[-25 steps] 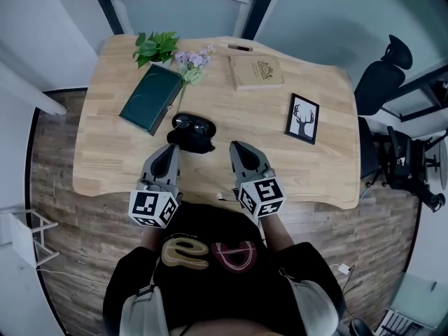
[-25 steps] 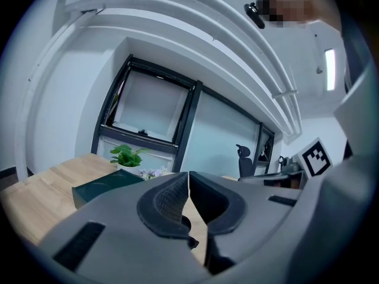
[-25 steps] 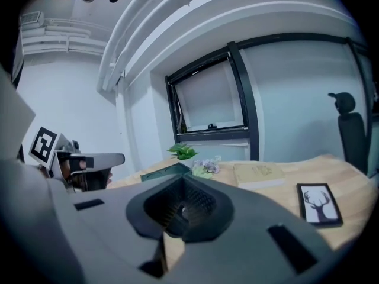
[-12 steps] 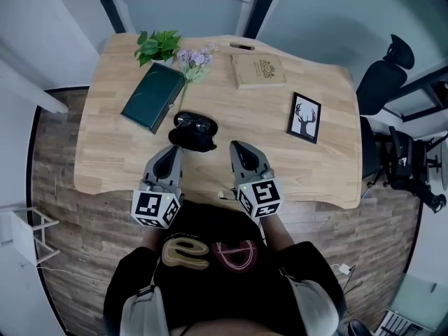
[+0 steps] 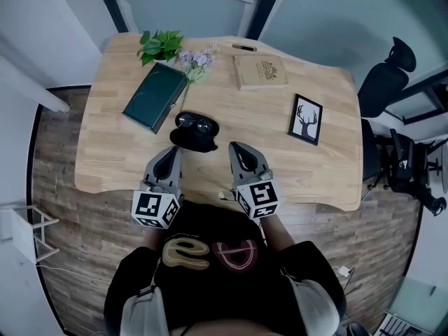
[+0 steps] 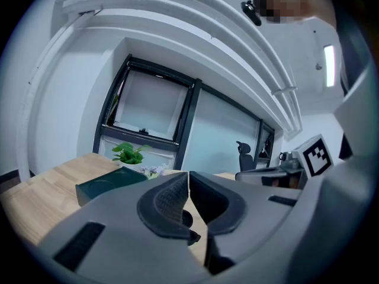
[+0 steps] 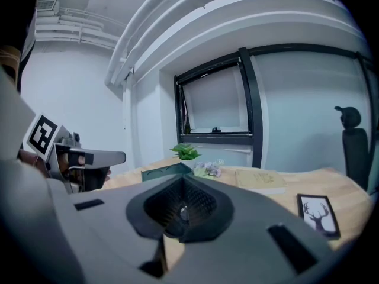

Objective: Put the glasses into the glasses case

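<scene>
Pale wood runs across the desk (image 5: 280, 159) in front of you, with a window wall behind it and an office chair (image 5: 385, 75) off to your right. The props sit well back and out of the way: a potted plant (image 5: 159, 45), a sprig of flowers (image 5: 197, 63), a green notebook (image 5: 155, 96), a wooden box (image 5: 260, 71) and a framed deer picture (image 5: 304, 118). That leaves the near middle of the desk free for the work, and there the glasses case (image 5: 189, 141) lies open, a soft black shell. The glasses (image 5: 192, 122) rest at its far half, dark-framed with both lenses facing up. From the head view they seem to be lying in or on that half, though I can't say for certain that they are fully seated. You hold both tools low over the near edge, pointing away from you towards the case, which reads as a ready stance. Your left gripper (image 5: 171, 152) has its jaws pressed together on nothing, its tip just beside the near lobe of the case; whether it touches is unclear. Your right gripper (image 5: 238, 150) is likewise closed and empty, a little apart to the right of the case. Judging by this, what remains is checking that the glasses sit inside and folding the case closed.
</scene>
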A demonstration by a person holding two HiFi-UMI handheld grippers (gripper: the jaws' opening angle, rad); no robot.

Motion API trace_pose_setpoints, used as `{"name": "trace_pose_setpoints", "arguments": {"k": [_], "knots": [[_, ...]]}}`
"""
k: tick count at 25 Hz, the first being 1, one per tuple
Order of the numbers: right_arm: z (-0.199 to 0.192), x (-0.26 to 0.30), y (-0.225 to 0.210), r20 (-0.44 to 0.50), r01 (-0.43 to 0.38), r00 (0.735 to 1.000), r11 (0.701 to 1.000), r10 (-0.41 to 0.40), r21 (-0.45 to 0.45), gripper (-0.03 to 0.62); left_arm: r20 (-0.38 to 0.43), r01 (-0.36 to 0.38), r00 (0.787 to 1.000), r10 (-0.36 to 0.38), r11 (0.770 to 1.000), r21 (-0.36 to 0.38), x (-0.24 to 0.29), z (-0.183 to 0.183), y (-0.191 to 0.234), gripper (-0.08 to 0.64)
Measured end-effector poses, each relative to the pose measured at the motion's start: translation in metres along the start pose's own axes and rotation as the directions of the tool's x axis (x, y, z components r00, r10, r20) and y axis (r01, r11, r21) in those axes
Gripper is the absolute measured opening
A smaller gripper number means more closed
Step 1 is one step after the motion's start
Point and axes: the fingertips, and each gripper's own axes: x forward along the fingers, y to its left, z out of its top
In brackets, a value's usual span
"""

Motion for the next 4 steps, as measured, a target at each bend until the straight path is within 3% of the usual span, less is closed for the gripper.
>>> {"name": "trace_pose_setpoints", "arguments": {"k": [4], "knots": [[-0.0009, -0.0027, -0.0001, -0.001, 0.0, 1.0, 1.0, 0.0, 0.0, 0.009, -0.002, 0.009, 1.0, -0.009, 1.0, 0.014, -0.0004, 0.0001, -0.0043, 0.021]]}}
